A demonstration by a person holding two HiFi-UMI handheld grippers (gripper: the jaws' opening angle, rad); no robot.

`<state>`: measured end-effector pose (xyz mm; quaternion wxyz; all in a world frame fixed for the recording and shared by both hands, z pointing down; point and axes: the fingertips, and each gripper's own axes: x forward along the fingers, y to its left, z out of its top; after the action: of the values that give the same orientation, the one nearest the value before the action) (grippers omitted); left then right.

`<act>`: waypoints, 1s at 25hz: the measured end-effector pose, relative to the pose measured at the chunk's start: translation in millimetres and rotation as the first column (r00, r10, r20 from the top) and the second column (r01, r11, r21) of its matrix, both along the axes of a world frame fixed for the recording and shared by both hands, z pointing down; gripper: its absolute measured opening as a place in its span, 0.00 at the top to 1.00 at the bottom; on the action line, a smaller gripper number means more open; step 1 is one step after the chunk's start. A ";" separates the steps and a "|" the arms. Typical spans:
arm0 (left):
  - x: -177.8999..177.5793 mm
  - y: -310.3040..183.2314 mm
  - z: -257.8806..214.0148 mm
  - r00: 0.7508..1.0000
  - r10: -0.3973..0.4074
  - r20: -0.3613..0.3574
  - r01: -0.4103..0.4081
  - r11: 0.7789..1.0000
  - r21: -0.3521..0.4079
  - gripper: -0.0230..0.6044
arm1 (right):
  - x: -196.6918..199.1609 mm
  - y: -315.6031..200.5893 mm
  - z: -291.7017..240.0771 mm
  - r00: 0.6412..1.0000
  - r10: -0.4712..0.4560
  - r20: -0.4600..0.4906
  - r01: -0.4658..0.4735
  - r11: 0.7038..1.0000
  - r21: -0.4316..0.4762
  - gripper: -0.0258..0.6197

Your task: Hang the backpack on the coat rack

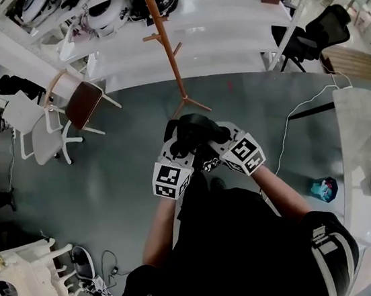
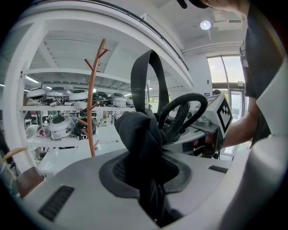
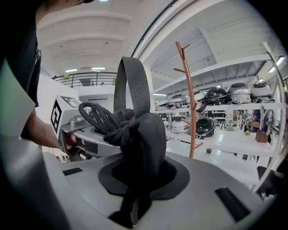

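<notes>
1. My left gripper (image 1: 177, 144) and right gripper (image 1: 217, 140) each pinch bunched black fabric of the backpack (image 1: 193, 129)
2. It's held up before me, its flat webbing loop (image 3: 132, 85) standing upright, near the brown coat rack (image 1: 167, 51)

Grey floor (image 1: 127, 165) bears coat rack (image 1: 174, 64), brown chair (image 1: 83, 103).
</notes>
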<state>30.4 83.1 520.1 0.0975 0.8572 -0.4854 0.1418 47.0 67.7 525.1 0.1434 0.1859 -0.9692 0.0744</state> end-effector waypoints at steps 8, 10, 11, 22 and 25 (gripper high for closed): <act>-18.4 -30.7 3.8 0.999 0.038 0.008 -0.038 0.999 0.003 0.82 | -17.5 -30.0 4.8 0.999 0.054 0.003 -0.054 0.999 -0.007 0.83; -25.9 -38.9 6.0 0.999 0.046 0.005 -0.046 0.999 -0.003 0.82 | -24.9 -38.2 6.7 0.998 0.061 -0.001 -0.061 0.998 -0.012 0.83; -30.0 -43.2 6.6 0.999 0.051 0.003 -0.051 0.999 -0.006 0.82 | -28.8 -42.5 7.8 0.998 0.067 -0.003 -0.067 0.998 -0.016 0.83; -64.6 -107.9 3.5 0.990 0.138 -0.009 -0.138 0.990 -0.017 0.82 | -62.5 -106.6 4.5 0.988 0.156 0.011 -0.155 0.987 -0.050 0.83; -75.2 -125.9 2.0 0.984 0.178 -0.022 -0.178 0.984 -0.016 0.82 | -73.5 -125.4 2.3 0.986 0.166 0.011 -0.165 0.985 -0.053 0.83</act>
<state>-44.8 -42.8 522.1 0.0969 0.8976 -0.4045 0.1456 -26.4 -57.7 527.4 0.1341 0.2612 -0.9493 0.1126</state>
